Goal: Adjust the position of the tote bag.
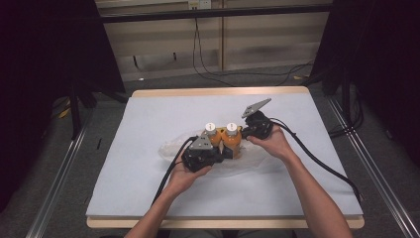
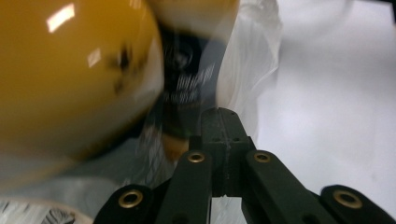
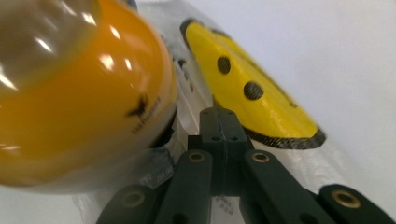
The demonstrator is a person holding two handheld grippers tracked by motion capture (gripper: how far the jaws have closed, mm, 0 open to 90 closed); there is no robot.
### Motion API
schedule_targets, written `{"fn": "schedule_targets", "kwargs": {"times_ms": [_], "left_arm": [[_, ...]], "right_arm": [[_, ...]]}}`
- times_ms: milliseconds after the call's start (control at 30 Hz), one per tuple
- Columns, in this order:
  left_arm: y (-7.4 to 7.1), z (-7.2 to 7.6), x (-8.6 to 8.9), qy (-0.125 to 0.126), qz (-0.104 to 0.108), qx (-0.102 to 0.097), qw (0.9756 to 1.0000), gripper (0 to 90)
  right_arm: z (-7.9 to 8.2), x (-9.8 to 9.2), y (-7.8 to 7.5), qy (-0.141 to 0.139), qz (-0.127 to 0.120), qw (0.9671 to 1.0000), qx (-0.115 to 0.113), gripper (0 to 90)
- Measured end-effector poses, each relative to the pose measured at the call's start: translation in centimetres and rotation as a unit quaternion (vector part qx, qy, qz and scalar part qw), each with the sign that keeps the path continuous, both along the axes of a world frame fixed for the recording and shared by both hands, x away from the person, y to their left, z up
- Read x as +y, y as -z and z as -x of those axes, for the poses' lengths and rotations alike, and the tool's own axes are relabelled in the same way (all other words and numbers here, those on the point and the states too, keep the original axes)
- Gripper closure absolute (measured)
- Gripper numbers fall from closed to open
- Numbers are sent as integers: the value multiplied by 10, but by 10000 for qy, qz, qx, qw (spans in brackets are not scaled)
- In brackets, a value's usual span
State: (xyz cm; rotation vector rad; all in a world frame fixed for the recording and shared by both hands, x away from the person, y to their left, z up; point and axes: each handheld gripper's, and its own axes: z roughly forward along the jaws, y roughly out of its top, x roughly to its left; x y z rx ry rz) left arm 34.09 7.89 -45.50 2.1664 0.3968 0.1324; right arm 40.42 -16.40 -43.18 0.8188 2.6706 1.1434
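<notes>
Two orange bottles (image 1: 224, 138) stood side by side near the middle of the desk (image 1: 148, 124), on its pale blue-grey cover. Each had a white cap facing up and a rounded, glossy orange body with small dark print. Long axes were upright; the pair was lined up left to right across the desk, touching or nearly so. Clear plastic bag (image 1: 173, 146) lay crumpled under and around them, spreading mostly left and toward the person.

Left tool (image 1: 218, 153) sat low at the left bottle's near side, held in the left hand (image 1: 185, 173). In the left gripper view its jaws were pressed together with nothing between them, the orange body (image 2: 70, 79) looming just beside, blurred.

Right tool (image 1: 245, 136) came in from the right of the right bottle, right hand (image 1: 275, 144) behind it. Jaws were likewise pressed together, pinching nothing. Its view showed orange bottle (image 3: 84, 107) at left and a yellow piece with dark spots (image 3: 247, 93) lying on the plastic beyond; could not tell what it was.
</notes>
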Motion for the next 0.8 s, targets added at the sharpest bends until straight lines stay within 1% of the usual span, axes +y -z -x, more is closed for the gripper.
{"fn": "schedule_targets", "kwargs": {"times_ms": [33,67,100,200,233,267,300,333,367,400,433,500,533,567,633,667,700,733,767,800], "left_arm": [[3,0,0,-39,9,15,10000,900],[5,-1,1,-45,-36,16,10000,900],[8,-1,1,-96,22,32,9999,900],[15,-1,2,-121,-145,-11,9998,900],[17,-1,1,-153,-102,5,9998,900],[19,-1,1,-116,-146,-5,9998,900],[21,0,1,-135,-126,29,9998,900],[22,1,1,-156,-180,1,9997,900],[25,1,1,-164,-88,-3,9998,900],[25,1,1,-167,-64,26,9998,900],[24,1,1,-164,-116,28,9998,900],[25,1,2,-131,-185,10,9997,900],[25,2,3,-113,-253,6,9996,900],[27,3,3,-55,-349,-44,9994,900],[30,5,4,-18,-516,-23,9987,900],[33,6,5,-47,-429,40,9991,900],[33,6,5,-51,-390,62,9992,900],[32,6,5,-55,-432,68,9990,900],[32,7,5,-58,-460,76,9989,900],[32,6,5,-4,-459,98,9989,900]], "right_arm": [[0,2,3,-8,48,10000,26,900],[0,3,5,-16,94,9999,55,900],[0,4,8,-52,95,9999,81,900],[-1,6,15,-6,168,9997,150,900],[-2,6,18,7,126,9996,238,900],[-3,7,19,26,137,9994,318,900],[-4,7,22,26,140,9993,343,900],[-5,8,24,25,134,9992,379,900],[-6,9,27,27,172,9990,417,900],[-7,9,30,28,176,9988,448,900],[-8,9,32,43,151,9985,530,900],[-11,9,38,24,139,9983,563,900],[-12,9,40,32,156,9981,603,900],[-13,10,42,29,176,9980,609,900],[-15,10,45,64,172,9977,649,900],[-15,10,45,110,159,9976,671,900],[-16,10,46,139,177,9978,624,900],[-17,10,45,177,193,9977,622,900],[-17,10,45,214,226,9979,566,900],[-18,9,45,265,239,9979,548,900]]}}
